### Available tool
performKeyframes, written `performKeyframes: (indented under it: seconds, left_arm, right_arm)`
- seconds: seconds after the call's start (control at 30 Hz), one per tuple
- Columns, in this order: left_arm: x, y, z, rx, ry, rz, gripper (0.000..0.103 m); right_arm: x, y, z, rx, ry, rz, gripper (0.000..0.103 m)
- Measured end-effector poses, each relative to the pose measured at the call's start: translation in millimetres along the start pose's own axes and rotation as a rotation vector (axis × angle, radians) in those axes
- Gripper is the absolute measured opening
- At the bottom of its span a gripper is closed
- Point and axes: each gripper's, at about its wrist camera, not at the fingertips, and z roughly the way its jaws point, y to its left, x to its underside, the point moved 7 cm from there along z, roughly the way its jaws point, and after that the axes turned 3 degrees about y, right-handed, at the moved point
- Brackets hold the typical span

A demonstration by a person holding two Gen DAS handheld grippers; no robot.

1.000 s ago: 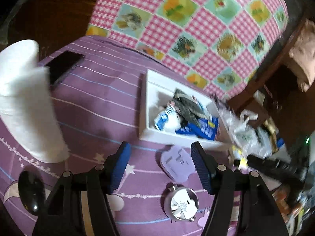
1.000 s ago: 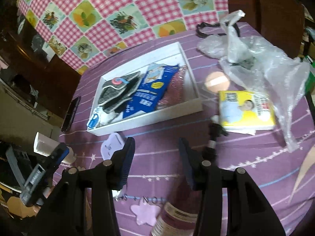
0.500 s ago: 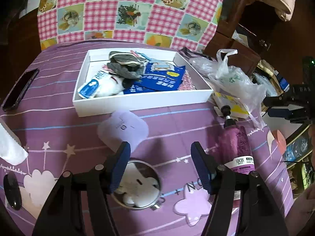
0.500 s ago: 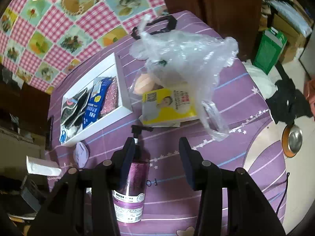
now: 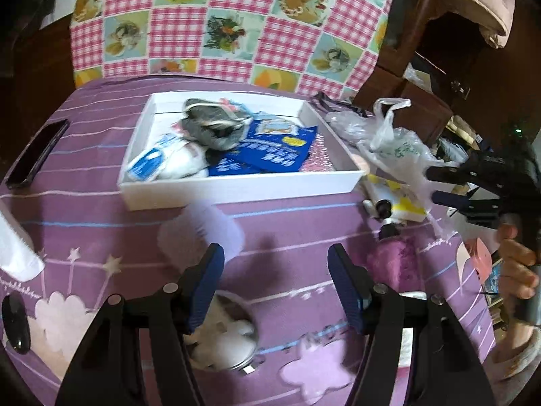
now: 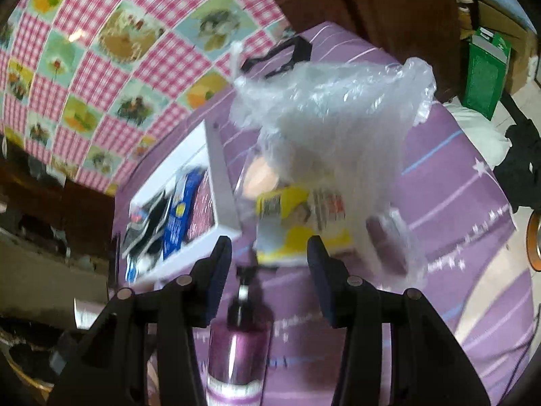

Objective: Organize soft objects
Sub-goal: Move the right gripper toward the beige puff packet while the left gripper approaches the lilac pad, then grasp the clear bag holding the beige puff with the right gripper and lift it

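**Purple cloth, a white tray half filled, both grippers empty**

Purple striped cloth with stars and clouds (image 5: pixel 287 230) covers the table. On it sits a shallow white rectangular tray (image 5: pixel 236 187) holding the soft things: a grey and white bundle of fabric (image 5: pixel 213 125), a white and blue soft pack (image 5: pixel 162 162), flat blue packets (image 5: pixel 270 155) and a pink patterned piece (image 5: pixel 314 159) at its right end.

Just beyond the tray's right end lies a crumpled clear plastic bag (image 6: pixel 331 128), draped partly over a yellow printed box (image 6: pixel 297 230). A purple pump bottle (image 6: pixel 236 338) stands near the box, below the right gripper (image 6: pixel 268 264), whose blue-padded fingers are spread apart with nothing between them.

The left gripper (image 5: pixel 275 291) hovers over the cloth in front of the tray, its fingers likewise parted and empty. Below it is a round metal tin of white pieces (image 5: pixel 226 338), and a pale lilac flat pad (image 5: pixel 199 230) lies between tin and tray. A dark phone (image 5: pixel 37 152) rests at the left edge. A hand (image 5: pixel 517 270) holds the right gripper's handle.
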Motion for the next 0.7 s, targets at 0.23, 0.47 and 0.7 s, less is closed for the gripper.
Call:
performKeyframes:
  seconds: [0.23, 0.47, 0.7]
  left_arm:
    - [-22, -34, 46, -0.022, 0.061, 0.072, 0.032]
    - [-35, -29, 97, -0.01, 0.135, 0.005, 0.029]
    - [-39, -22, 106, 0.022, 0.117, -0.035, 0.028]
  right_arm:
    - [-26, 13, 62, 0.021, 0.071, -0.065, 0.048]
    - [-52, 5, 96, 0.101, 0.05, -0.013, 0.048]
    - [-58, 8, 104, 0.183, -0.006, -0.097, 0.032]
